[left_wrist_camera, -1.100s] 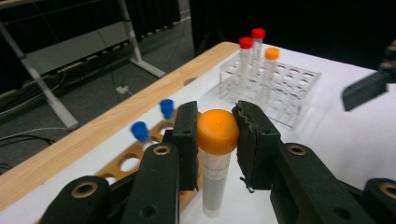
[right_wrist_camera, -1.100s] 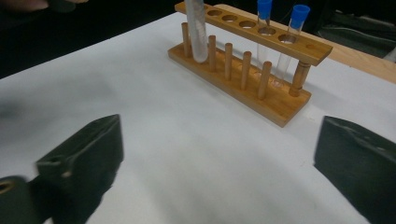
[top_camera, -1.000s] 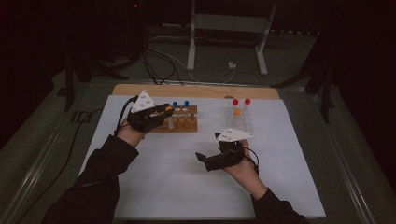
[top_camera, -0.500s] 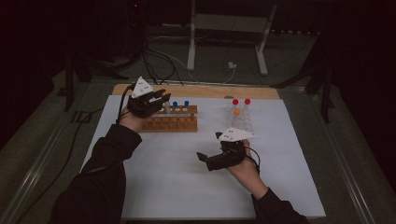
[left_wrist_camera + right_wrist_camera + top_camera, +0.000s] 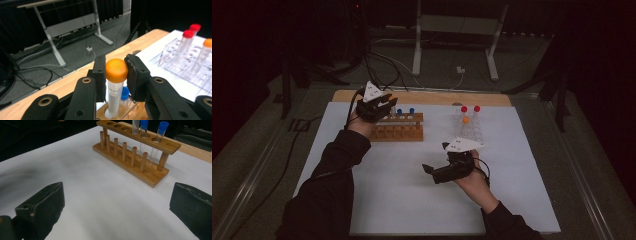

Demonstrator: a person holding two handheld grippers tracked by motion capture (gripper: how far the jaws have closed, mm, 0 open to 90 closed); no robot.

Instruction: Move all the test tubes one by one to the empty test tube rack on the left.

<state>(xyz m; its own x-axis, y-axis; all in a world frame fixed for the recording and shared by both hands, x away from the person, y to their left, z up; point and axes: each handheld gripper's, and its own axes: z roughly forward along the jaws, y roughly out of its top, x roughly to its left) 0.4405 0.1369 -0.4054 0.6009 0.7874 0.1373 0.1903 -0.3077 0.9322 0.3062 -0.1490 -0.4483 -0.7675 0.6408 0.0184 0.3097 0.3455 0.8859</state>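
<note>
Left gripper view: an orange-capped tube (image 5: 115, 87) is seen standing upright in a hole of the wooden rack (image 5: 125, 113), its cap clamped between the two black pads of the left gripper (image 5: 116, 75), with a blue-capped tube (image 5: 125, 93) just behind it. From the high view the left gripper (image 5: 384, 106) is held over the left end of the wooden rack (image 5: 399, 132) at the far side of the white sheet (image 5: 412, 200), the left forearm stretched forward and the grey plate facing up. A clear rack (image 5: 469, 130) carrying two red-capped tubes (image 5: 470, 109) and an orange-capped one (image 5: 465, 120) is placed to the right, apart from the wooden one. The right gripper (image 5: 432, 172) is held low over the middle of the sheet, pointed leftward, the hand cupped beneath it; in the right gripper view its jaws are seen spread wide with nothing between them.
</note>
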